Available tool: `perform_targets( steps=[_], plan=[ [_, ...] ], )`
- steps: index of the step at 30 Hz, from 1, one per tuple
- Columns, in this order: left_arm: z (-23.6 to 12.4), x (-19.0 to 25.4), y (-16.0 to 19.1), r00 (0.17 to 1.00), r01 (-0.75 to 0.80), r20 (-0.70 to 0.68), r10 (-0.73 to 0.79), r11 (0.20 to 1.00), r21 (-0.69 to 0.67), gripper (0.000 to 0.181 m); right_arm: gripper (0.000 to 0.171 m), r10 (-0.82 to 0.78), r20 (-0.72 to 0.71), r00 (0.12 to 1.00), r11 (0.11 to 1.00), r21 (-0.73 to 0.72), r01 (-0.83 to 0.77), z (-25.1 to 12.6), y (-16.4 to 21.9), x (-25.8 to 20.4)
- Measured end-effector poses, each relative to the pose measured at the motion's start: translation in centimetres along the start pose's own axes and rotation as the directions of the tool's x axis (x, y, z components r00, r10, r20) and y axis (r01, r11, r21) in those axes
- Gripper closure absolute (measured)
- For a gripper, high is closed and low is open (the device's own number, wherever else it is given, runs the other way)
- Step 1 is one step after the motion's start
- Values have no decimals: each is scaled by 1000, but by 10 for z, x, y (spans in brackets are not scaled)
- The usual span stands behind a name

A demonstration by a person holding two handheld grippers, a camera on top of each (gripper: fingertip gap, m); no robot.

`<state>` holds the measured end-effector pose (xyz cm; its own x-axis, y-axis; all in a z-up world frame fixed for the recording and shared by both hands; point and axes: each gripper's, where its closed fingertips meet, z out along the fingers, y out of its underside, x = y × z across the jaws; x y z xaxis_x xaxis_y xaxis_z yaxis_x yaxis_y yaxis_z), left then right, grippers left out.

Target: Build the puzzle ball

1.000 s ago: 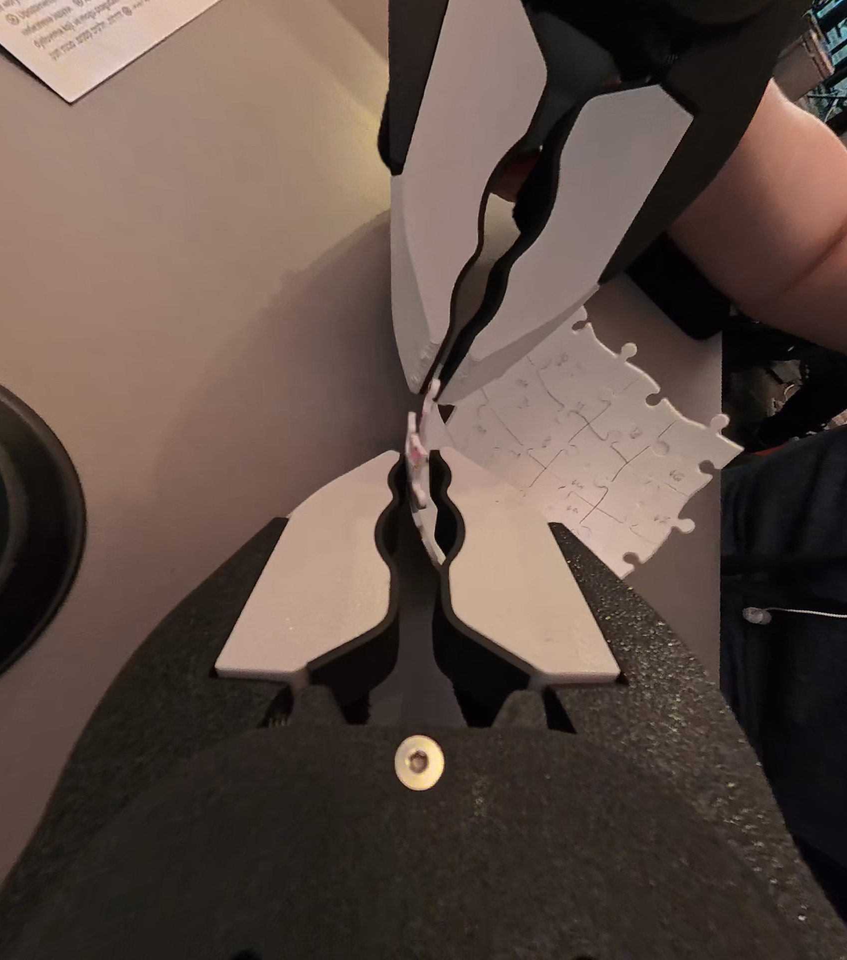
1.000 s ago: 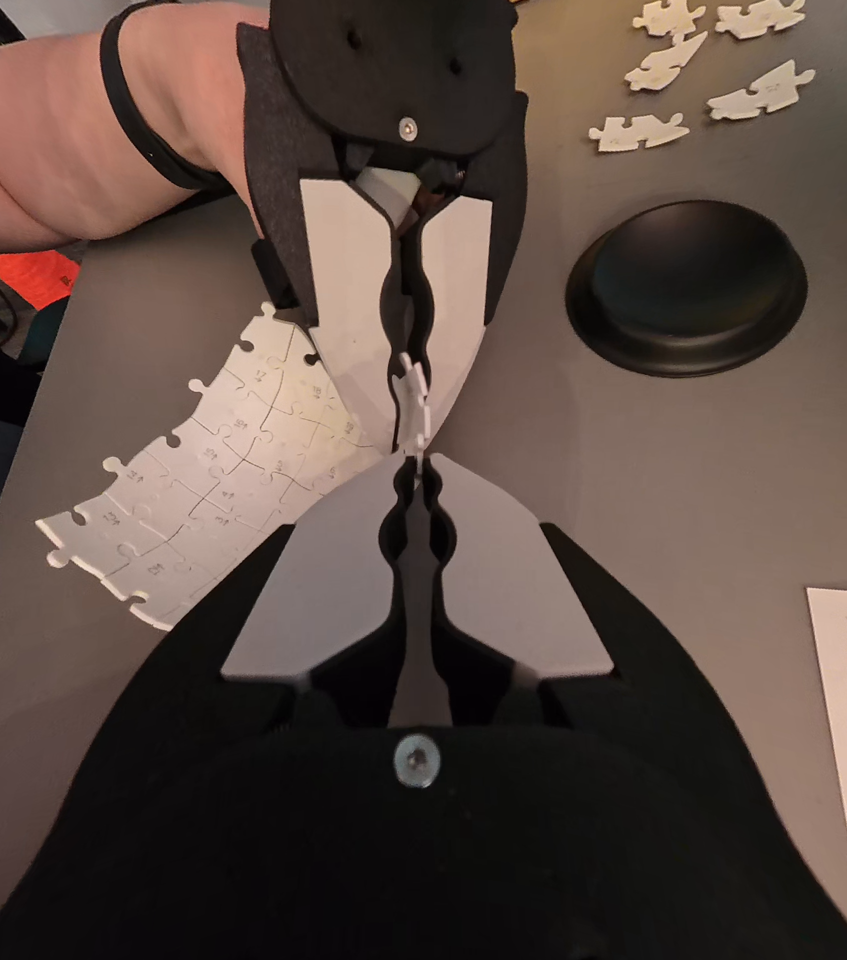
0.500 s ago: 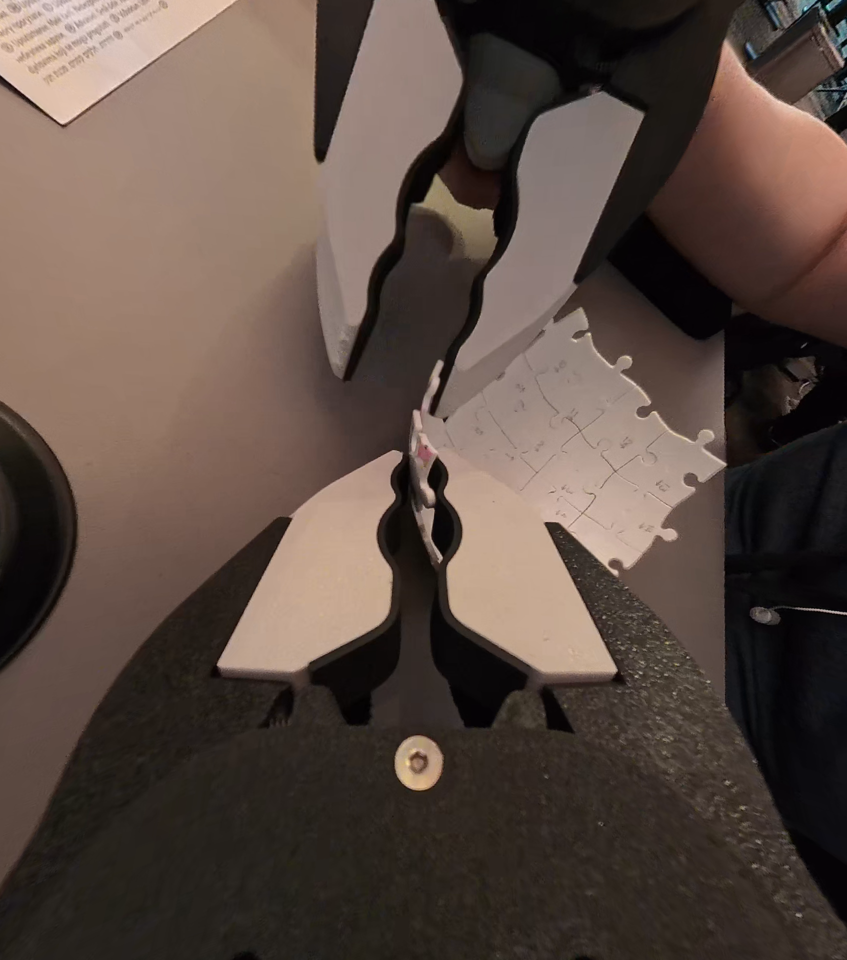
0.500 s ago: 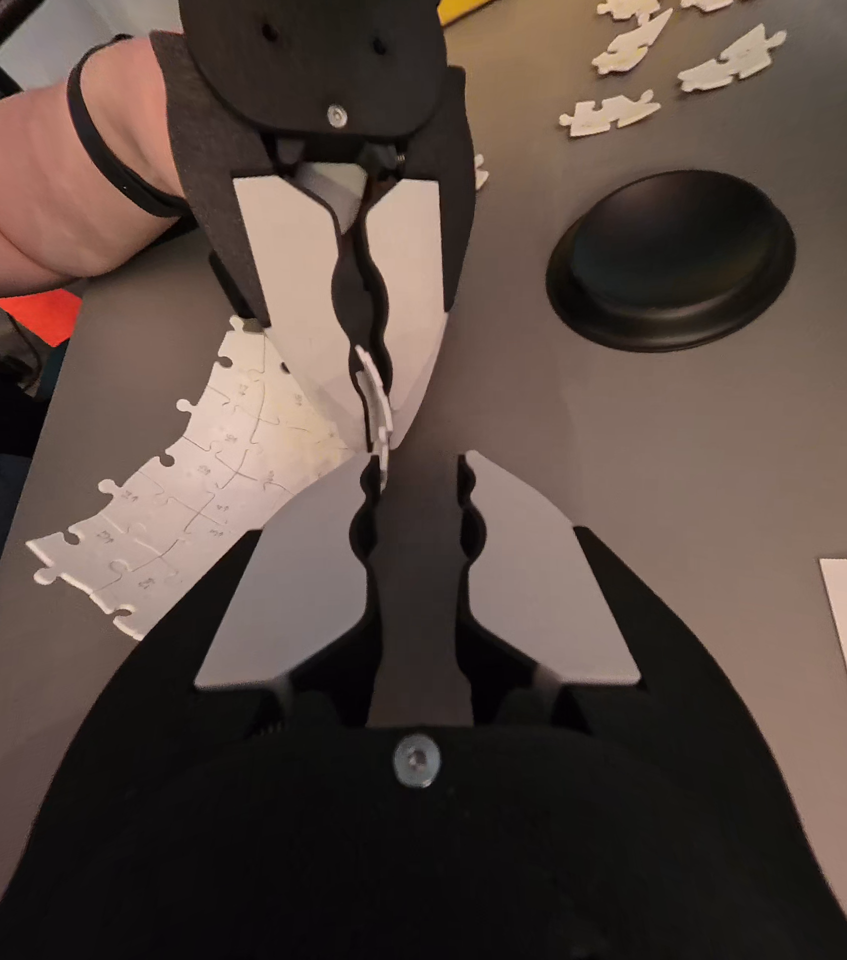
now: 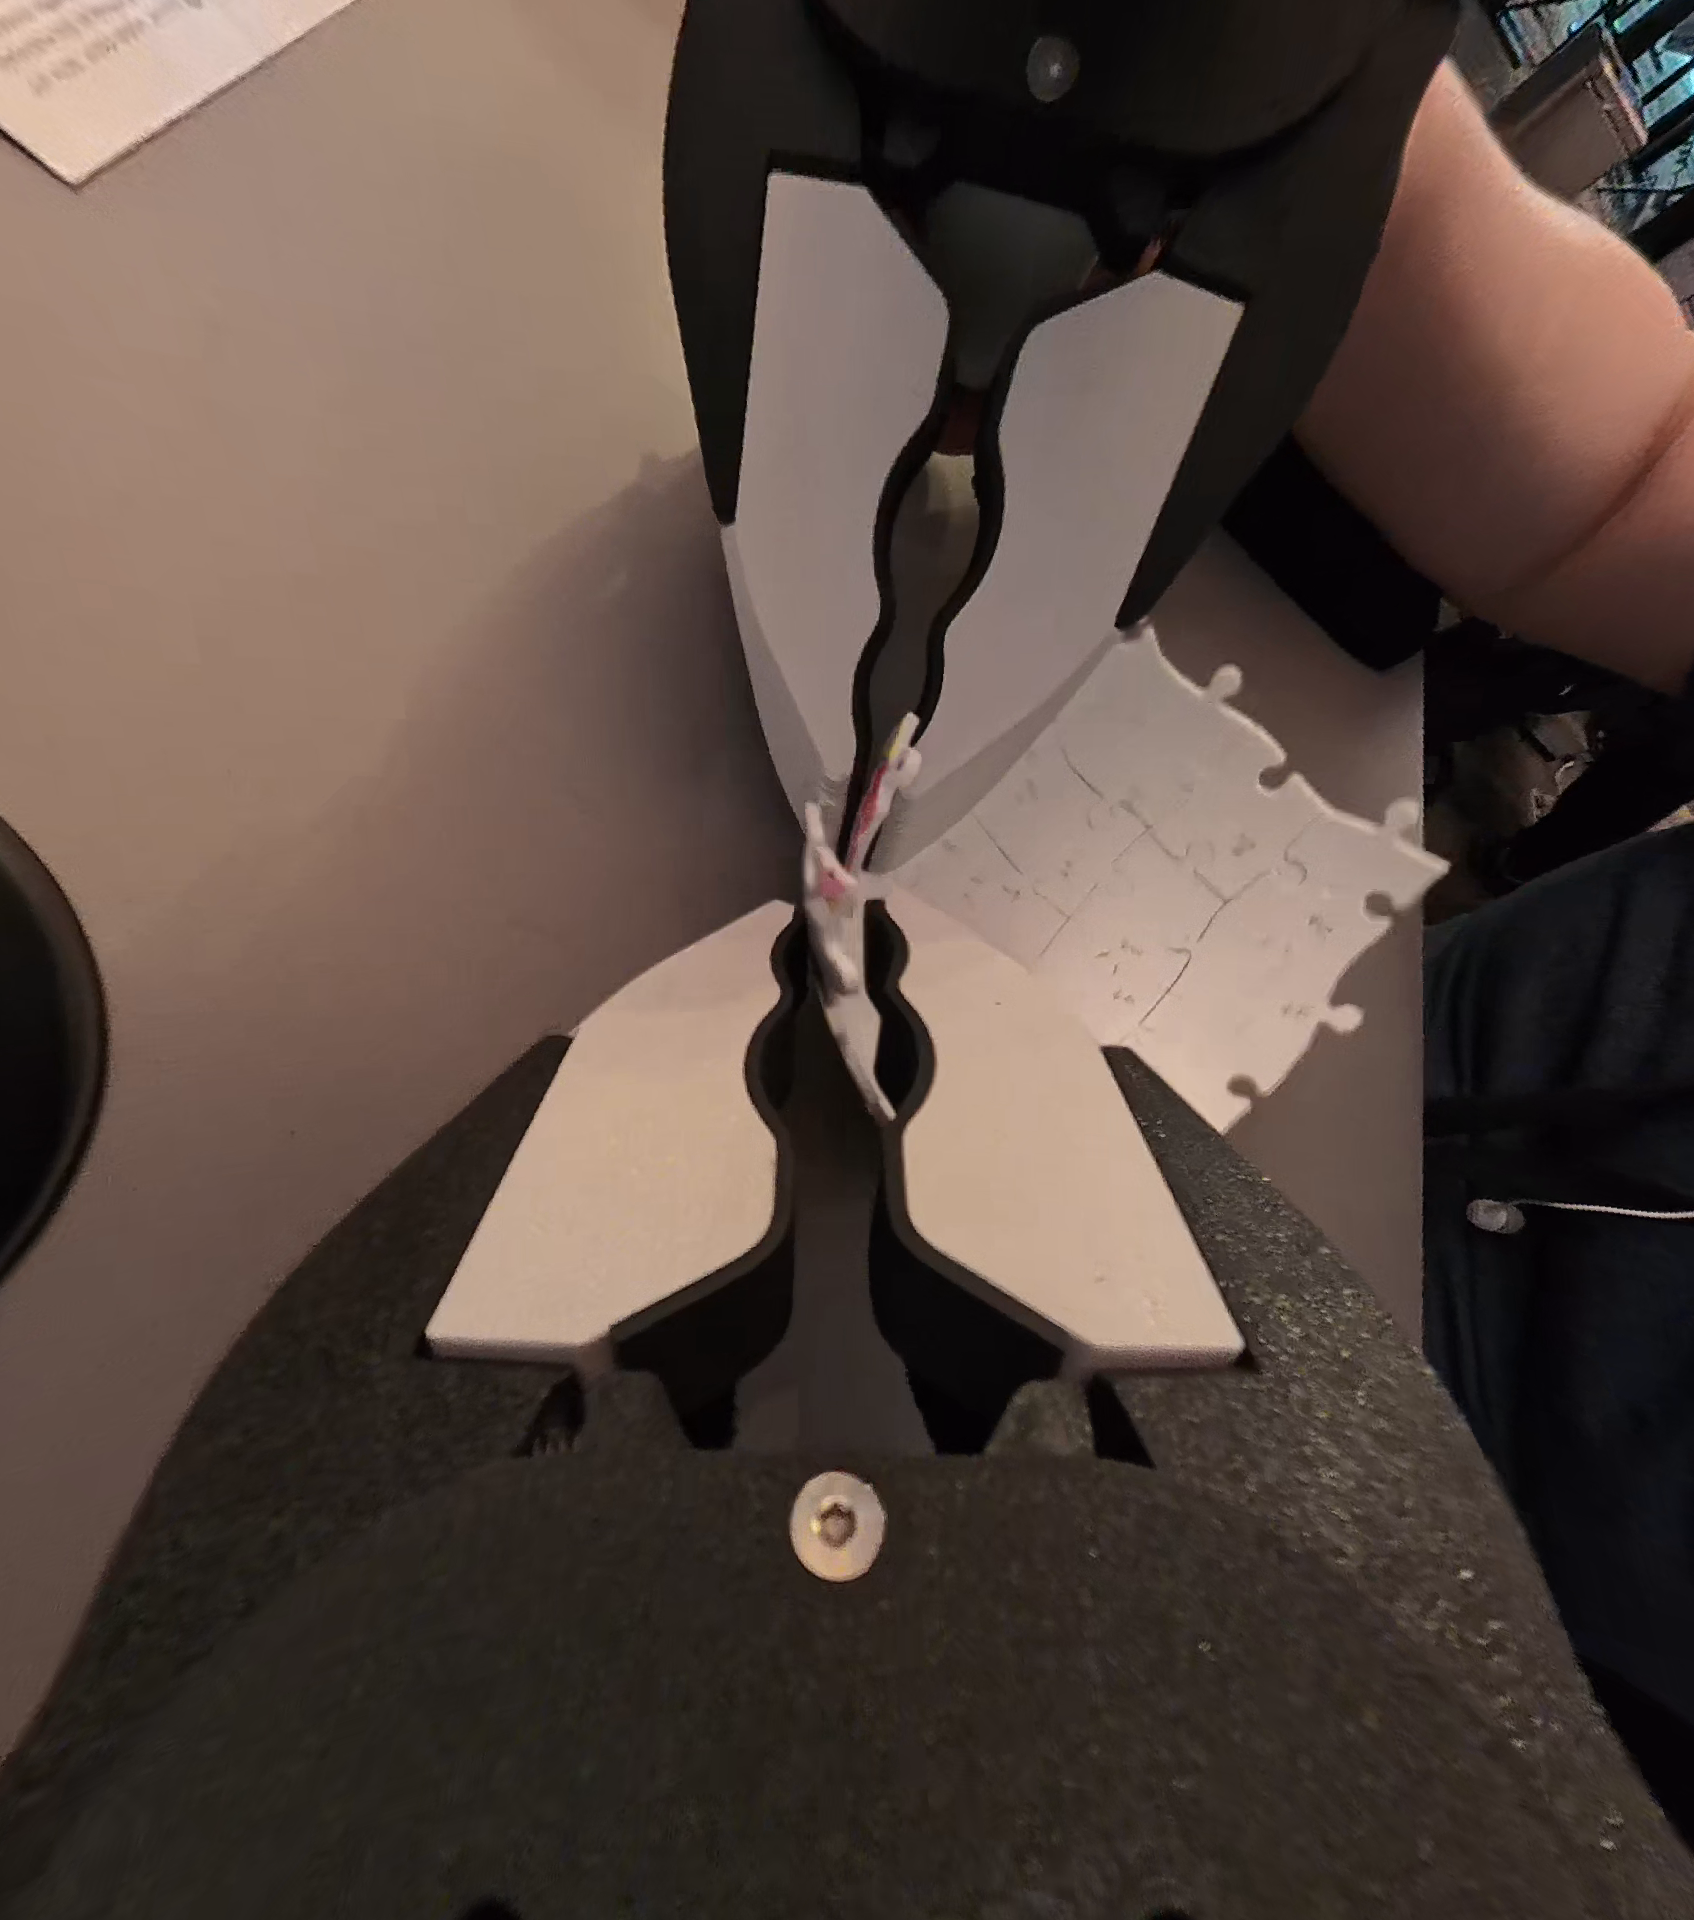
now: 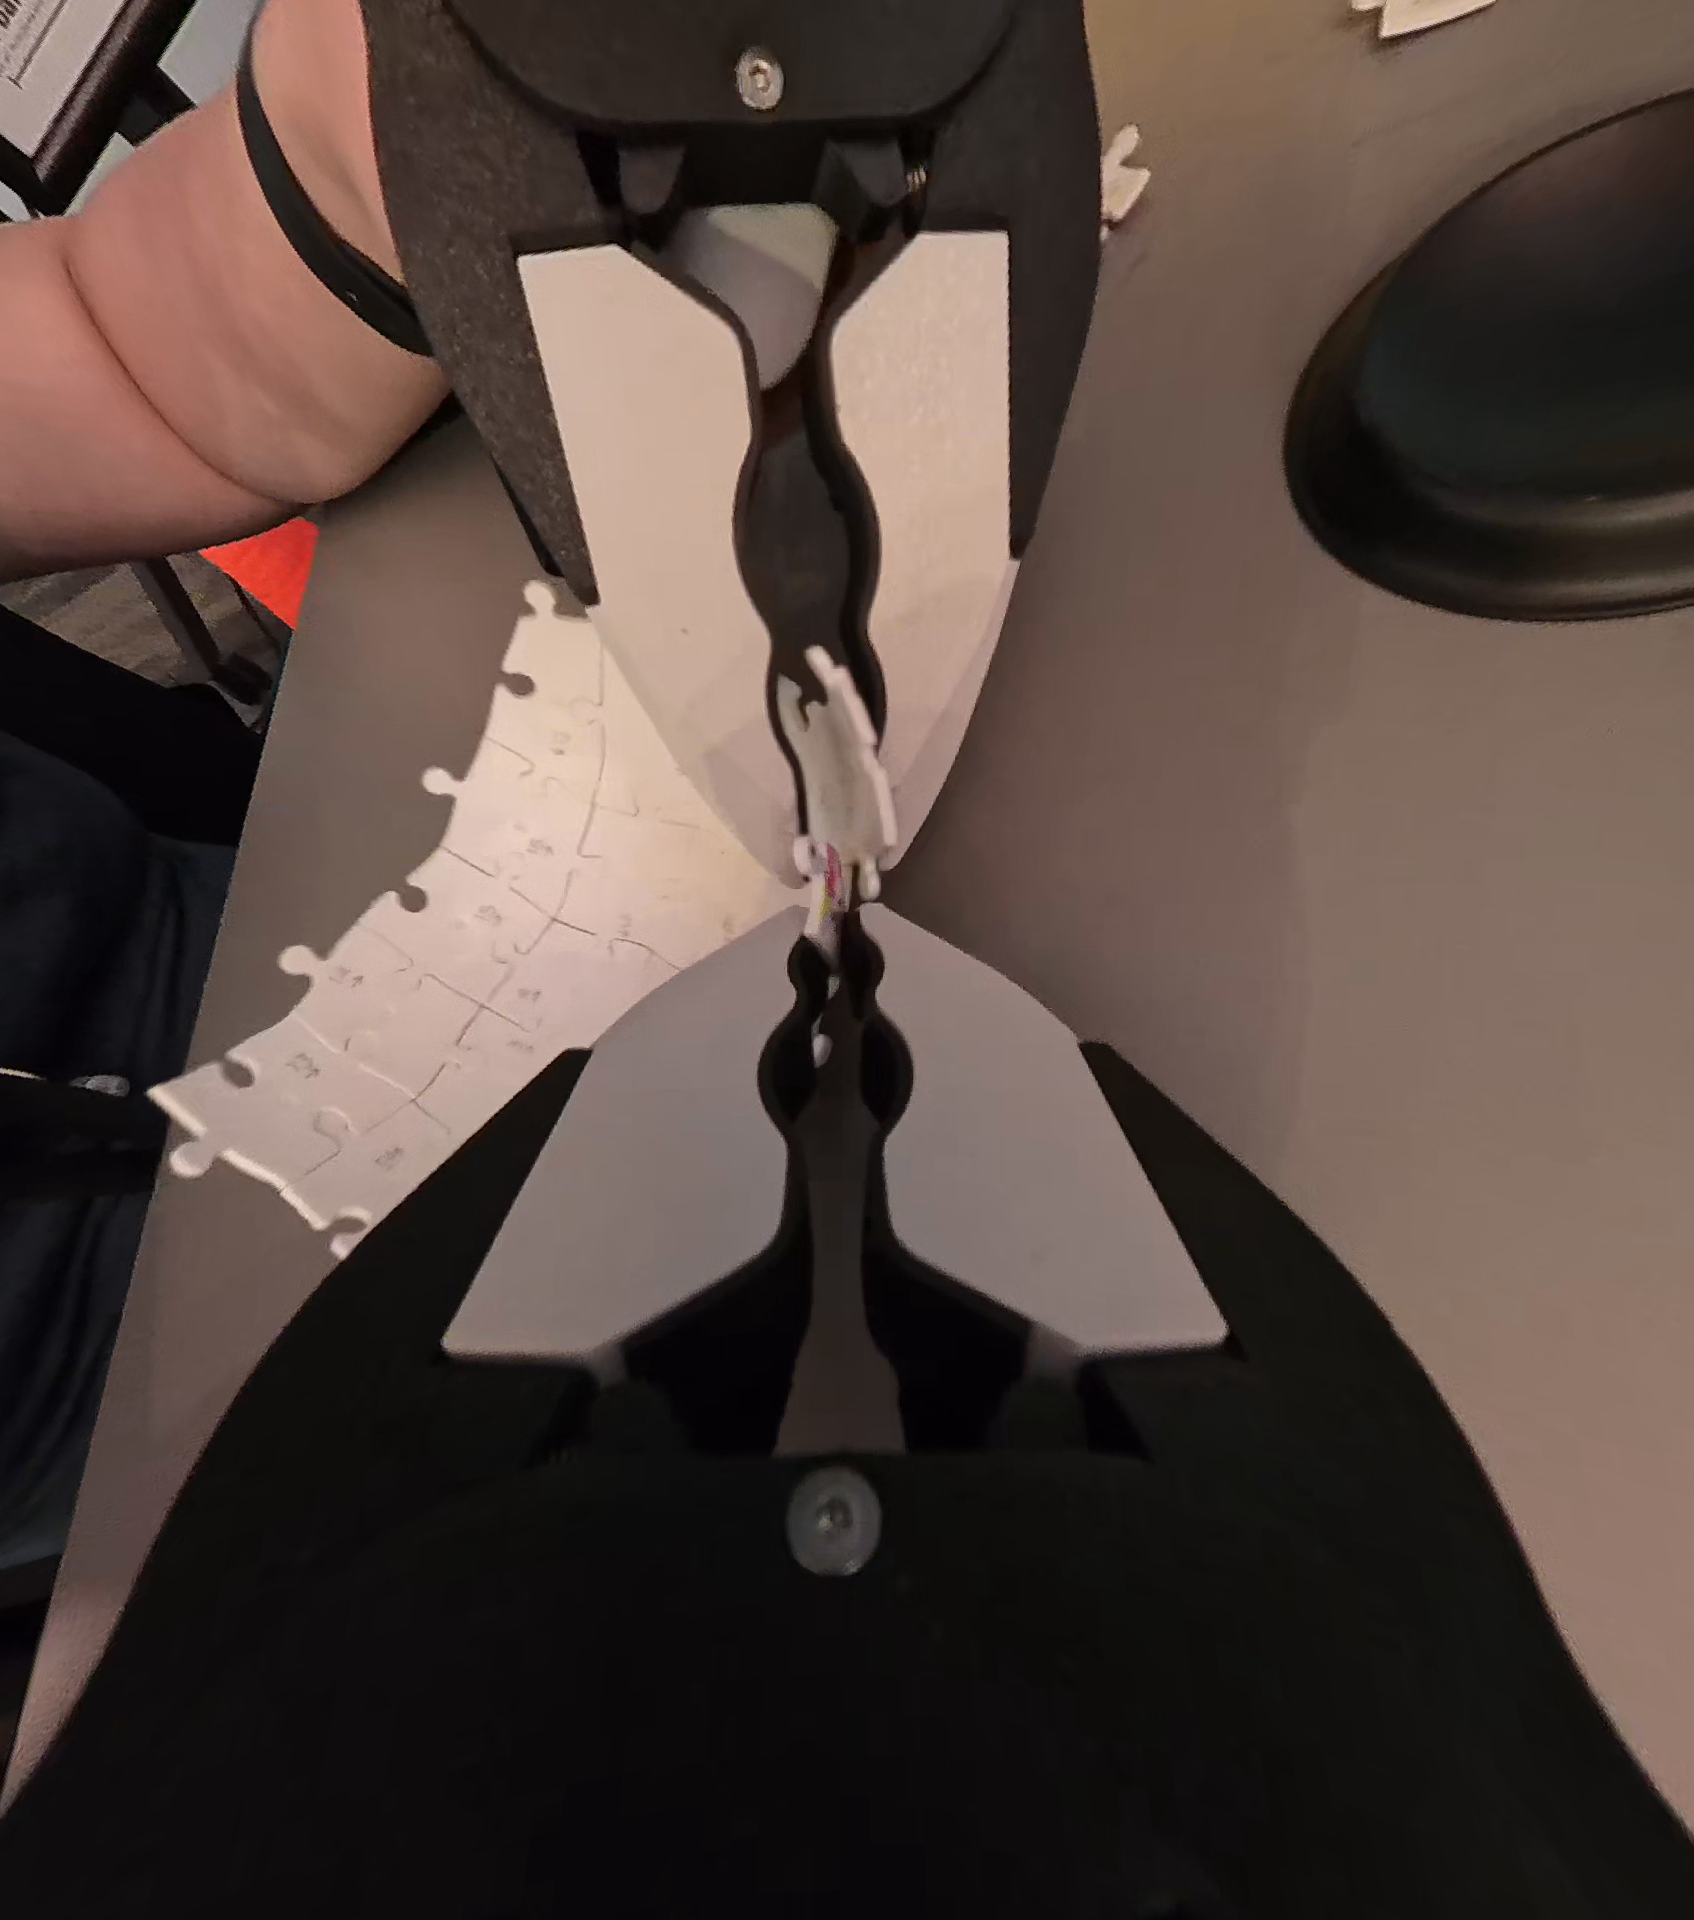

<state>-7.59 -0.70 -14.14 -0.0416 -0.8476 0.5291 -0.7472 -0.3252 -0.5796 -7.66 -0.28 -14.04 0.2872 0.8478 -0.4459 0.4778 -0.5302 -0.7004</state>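
Two curved puzzle pieces meet edge-on at frame centre. My left claw (image 5: 838,935) is clamped on one piece (image 5: 848,1023), white back toward the cam. The right claw (image 6: 838,925) is pinched together on the other piece (image 6: 830,909), which shows a bit of pink print. They touch tab-to-edge, but I can't tell if the joint is seated; it looks like the mating step to me.

In the right wrist view the assembled strip (image 6: 469,956), a curved band of maybe a dozen pcs lying white side up, sits at approx 9 o'clock on the grey table (image 6: 1238,1039) near its edge. A black round stand (image 6: 1570,374) is at 1–2 o'clock. A few loose pieces (image 6: 1123,171) lie at 12–1 o'clock, mostly cropped. A printed sheet (image 5: 116,73) is at 11 o'clock in the left wrist view.

Progress, my read: early. One band is done, with no closed ring or sphere yet. Left to do: lock this pair, add it to the strip, place the rest, curl it shut, prob. set it on the stand.
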Motion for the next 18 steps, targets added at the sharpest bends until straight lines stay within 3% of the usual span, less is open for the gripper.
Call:
perform_targets(
  steps=[5, 18],
  plan=[
    [3, 3, 8, 999, 26, -31, -27, 999, -44, 166, 168, 16, 18, 1000, 1000, 9, -16, 1, 0, 0],
    [4, 1, 9, 999, 40, -17, -41, 997, -60, 175, 167, 52, 34, 998, 998, 17, -52, 1, 1, 0]
  ],
)
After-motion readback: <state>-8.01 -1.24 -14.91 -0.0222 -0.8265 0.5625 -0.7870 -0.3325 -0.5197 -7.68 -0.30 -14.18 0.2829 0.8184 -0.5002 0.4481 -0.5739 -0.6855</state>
